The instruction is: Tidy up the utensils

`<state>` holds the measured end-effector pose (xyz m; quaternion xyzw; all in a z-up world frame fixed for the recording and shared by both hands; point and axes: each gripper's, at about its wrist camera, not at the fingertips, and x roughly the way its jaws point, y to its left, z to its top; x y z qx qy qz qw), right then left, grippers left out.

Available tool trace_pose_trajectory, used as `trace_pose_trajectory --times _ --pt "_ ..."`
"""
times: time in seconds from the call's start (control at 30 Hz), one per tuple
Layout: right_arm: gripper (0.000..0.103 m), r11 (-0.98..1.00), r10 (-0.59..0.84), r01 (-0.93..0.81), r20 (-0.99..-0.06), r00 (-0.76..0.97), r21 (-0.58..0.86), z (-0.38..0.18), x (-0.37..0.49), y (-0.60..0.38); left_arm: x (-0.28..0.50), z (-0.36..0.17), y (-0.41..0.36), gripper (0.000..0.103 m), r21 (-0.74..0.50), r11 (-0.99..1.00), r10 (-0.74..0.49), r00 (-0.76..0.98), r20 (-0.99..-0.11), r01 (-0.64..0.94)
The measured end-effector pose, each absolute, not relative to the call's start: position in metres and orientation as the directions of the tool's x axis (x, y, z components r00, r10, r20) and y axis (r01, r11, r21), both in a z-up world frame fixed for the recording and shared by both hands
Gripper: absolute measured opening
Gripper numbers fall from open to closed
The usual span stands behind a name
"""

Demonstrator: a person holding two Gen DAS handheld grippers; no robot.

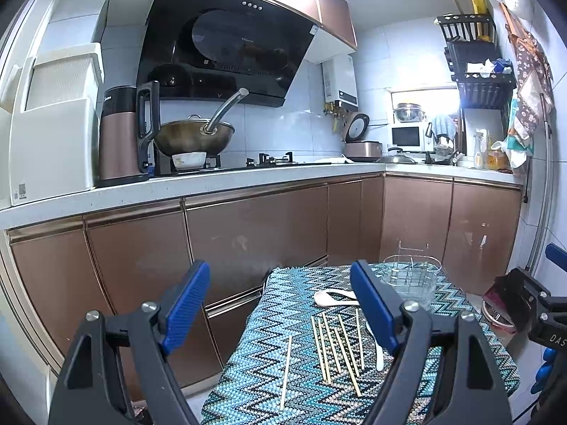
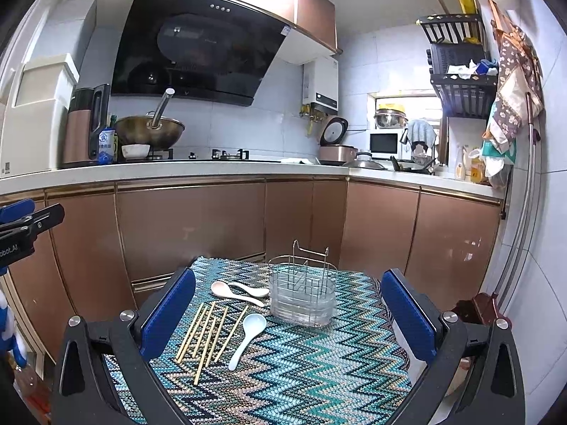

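Observation:
Several wooden chopsticks (image 2: 207,333) lie loose on a small table covered by a zigzag cloth (image 2: 301,372). Three white spoons rest on it: one near spoon (image 2: 248,336) beside the chopsticks, two spoons (image 2: 237,292) farther back. A clear utensil holder (image 2: 302,295) with a wire frame stands upright behind them, with no utensils inside. My right gripper (image 2: 288,322) is open above the cloth, holding nothing. My left gripper (image 1: 280,310) is open over the table's left side; the chopsticks (image 1: 336,349), a spoon (image 1: 335,298) and the holder (image 1: 411,278) lie ahead of it.
Brown kitchen cabinets (image 2: 198,226) and a white counter (image 2: 212,168) run behind the table. A wok (image 2: 150,131), kettle (image 1: 122,138) and rice cooker (image 2: 336,148) sit on the counter. A black rack (image 2: 459,67) hangs at the right. Floor shows on both sides of the table.

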<state>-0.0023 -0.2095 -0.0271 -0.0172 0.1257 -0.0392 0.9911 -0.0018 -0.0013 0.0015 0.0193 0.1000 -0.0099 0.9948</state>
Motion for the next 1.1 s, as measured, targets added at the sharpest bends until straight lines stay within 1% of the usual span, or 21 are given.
trace_pose_trajectory --times 0.47,0.8,1.0,1.1 --pt "0.103 0.996 -0.080 0.069 -0.278 0.957 -0.049 -0.024 0.027 -0.227 0.039 0.008 -0.014 0.080 0.076 0.997 -0.011 0.974 -0.227 0.029" --pt "0.103 1.000 -0.009 0.001 -0.292 0.956 -0.030 -0.027 0.066 -0.230 0.085 -0.001 -0.017 0.080 0.092 0.996 0.007 0.960 -0.281 0.020" --pt "0.103 1.000 0.014 -0.017 -0.310 0.951 -0.008 -0.034 0.091 -0.236 0.109 -0.007 -0.016 0.080 0.070 0.997 -0.002 0.958 -0.288 0.023" --pt "0.103 1.000 0.029 -0.031 -0.342 0.939 0.000 -0.044 0.105 -0.239 0.123 -0.012 -0.014 0.080 0.053 0.998 -0.007 0.953 -0.304 0.025"
